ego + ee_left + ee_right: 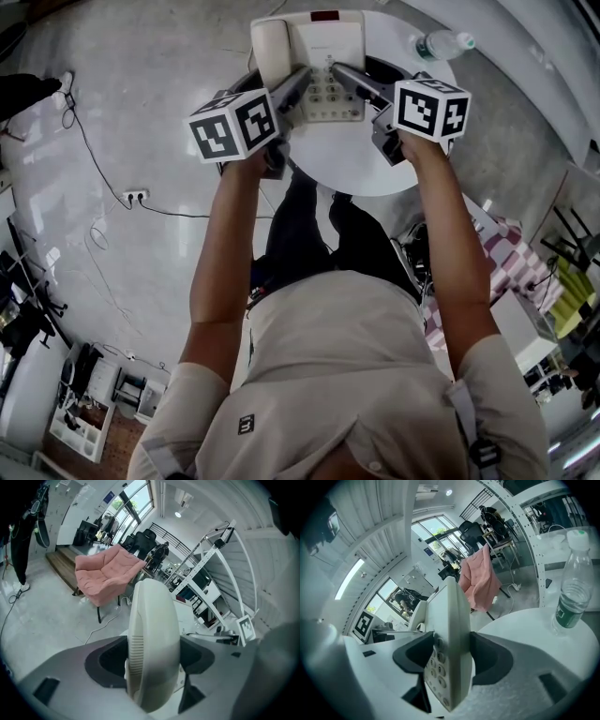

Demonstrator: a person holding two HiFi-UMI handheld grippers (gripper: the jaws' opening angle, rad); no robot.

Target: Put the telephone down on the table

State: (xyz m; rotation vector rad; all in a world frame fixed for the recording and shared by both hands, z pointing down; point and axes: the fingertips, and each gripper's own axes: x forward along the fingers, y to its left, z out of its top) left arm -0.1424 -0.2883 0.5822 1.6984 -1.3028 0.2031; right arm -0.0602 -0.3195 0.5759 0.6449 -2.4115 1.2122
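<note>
A cream desk telephone (314, 56), its handset resting on the cradle at its left side, is held between both grippers over the far part of the round white table (356, 164). My left gripper (298, 82) is shut on the handset (152, 644), which fills the gap between its jaws. My right gripper (345, 75) is shut on the right edge of the telephone's base (452, 639), beside the keypad (436, 663). I cannot tell whether the telephone touches the tabletop (534, 630).
A clear water bottle (441, 44) with a green label (572, 592) stands on the table's far right. Beyond the table is a pink armchair (105, 576). A power strip (136, 196) and cable lie on the floor at the left.
</note>
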